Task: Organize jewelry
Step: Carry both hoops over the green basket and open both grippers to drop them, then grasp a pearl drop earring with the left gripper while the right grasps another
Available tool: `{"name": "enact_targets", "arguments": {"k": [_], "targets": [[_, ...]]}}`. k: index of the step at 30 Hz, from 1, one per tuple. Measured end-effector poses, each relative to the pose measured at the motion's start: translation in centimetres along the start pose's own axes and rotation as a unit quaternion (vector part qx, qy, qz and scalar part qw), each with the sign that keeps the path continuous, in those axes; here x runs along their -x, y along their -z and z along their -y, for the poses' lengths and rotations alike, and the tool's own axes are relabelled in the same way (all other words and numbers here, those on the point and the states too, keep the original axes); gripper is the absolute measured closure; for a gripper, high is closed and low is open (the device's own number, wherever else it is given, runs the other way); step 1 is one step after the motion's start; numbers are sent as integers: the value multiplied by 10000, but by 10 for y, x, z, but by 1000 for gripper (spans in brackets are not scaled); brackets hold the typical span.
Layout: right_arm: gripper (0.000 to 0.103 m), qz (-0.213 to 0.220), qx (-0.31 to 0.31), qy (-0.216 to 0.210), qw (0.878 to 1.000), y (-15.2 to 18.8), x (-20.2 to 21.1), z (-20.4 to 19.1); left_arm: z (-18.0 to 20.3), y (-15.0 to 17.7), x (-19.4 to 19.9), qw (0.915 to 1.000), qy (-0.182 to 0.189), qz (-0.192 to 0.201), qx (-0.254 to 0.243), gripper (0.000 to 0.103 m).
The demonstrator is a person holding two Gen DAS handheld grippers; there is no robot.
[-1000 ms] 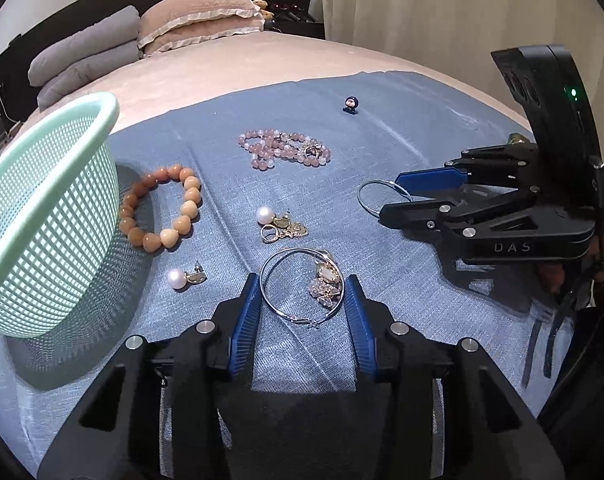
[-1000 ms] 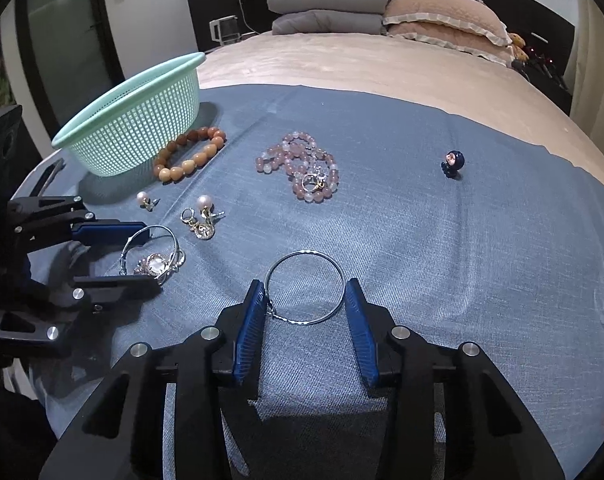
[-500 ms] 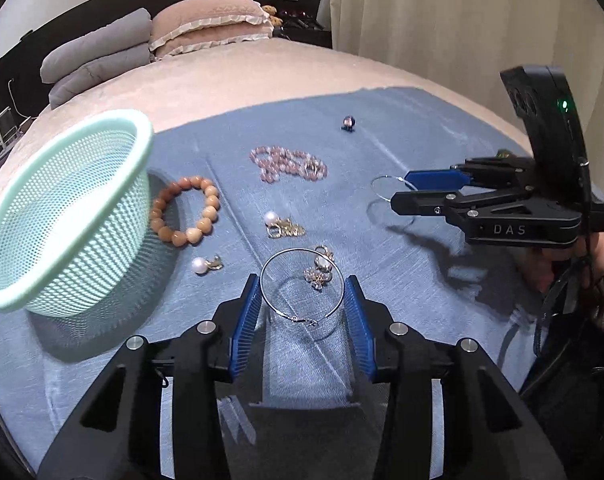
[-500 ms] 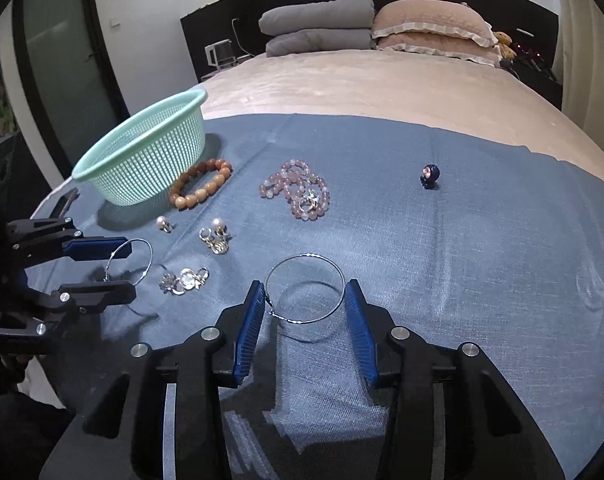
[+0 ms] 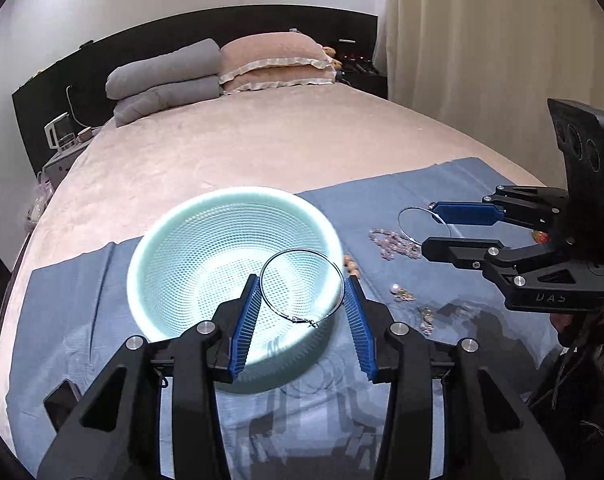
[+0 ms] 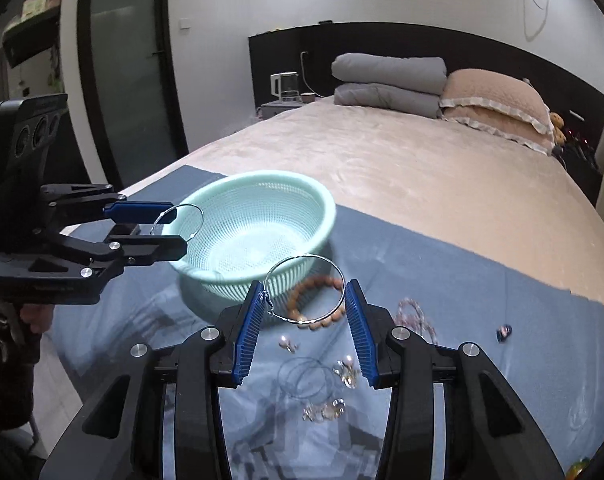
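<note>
Bedroom, with a blue cloth [image 5: 82,292] spread over the bed's near end. Your left gripper [image 5: 302,312] has its jaws clamped across a hoop [image 5: 302,282], held over the basket [image 5: 174,240] toward its 4 o'clock rim. Your right gripper [image 6: 302,312] pinches a second hoop [image 6: 305,286], short of the basket, above the bead bracelet [image 6: 315,318]. Each hoop lies roughly flat, with no long axis; the left one's clasp points to 6 o'clock. The grip is on thin wire, so a tilt could spring a hoop free. Release too early on the right and that hoop lands on the cloth.
</note>
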State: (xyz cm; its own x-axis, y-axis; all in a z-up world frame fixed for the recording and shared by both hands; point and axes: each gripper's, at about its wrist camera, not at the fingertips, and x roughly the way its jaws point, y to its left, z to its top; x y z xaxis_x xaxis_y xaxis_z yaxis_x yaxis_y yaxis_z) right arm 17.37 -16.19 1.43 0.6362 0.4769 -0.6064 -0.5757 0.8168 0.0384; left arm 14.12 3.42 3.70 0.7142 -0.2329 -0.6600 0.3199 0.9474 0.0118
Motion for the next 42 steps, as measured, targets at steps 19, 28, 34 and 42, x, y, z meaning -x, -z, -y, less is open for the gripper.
{"name": "enact_targets", "arguments": {"k": [19, 28, 34, 42], "targets": [[57, -543, 105, 95, 9984, -39, -115, -12, -84, 16, -71, 9982, -252, -543, -79, 56], [16, -106, -128, 622, 9979, -45, -88, -4, -94, 20, -35, 9974, -696, -136, 108, 6], [15, -60, -463, 731, 9962, -35, -66, 10, -93, 26, -14, 9960, -875, -132, 161, 6], [15, -57, -655, 856, 9942, -5, -33, 35, -53, 34, 5, 9986, -521, 10, -66, 6]]}}
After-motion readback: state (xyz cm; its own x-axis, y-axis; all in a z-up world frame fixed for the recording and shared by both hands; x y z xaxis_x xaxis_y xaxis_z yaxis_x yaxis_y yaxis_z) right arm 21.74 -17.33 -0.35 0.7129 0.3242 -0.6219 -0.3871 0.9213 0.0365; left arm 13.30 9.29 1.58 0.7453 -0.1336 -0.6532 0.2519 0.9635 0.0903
